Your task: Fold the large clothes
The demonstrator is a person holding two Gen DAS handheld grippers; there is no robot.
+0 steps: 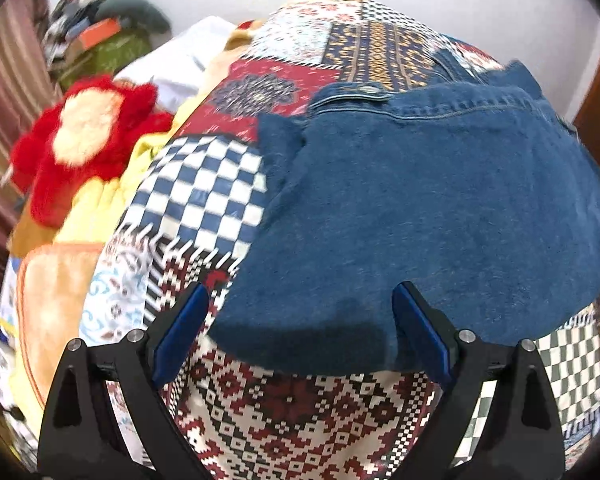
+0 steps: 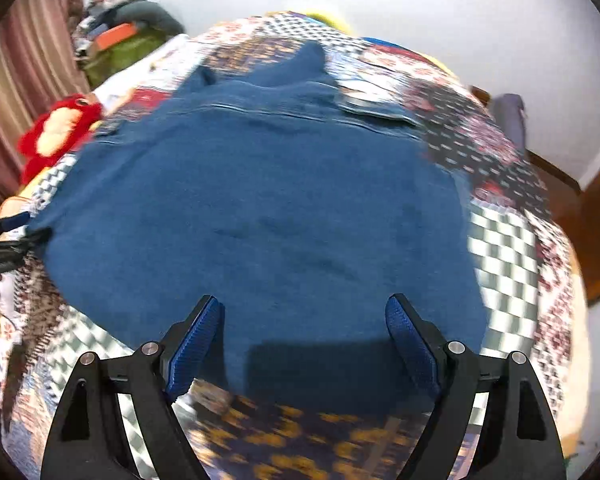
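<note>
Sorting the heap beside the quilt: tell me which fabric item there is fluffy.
The red plush piece with a cream centre. Its pile is shaggy, while the white cloth and yellow cloth beside it look smooth.

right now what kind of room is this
Probably a bedroom: a patchwork bedspread covers a bed, a denim garment lies spread on it, and a red soft toy sits beside a curtain.
</note>
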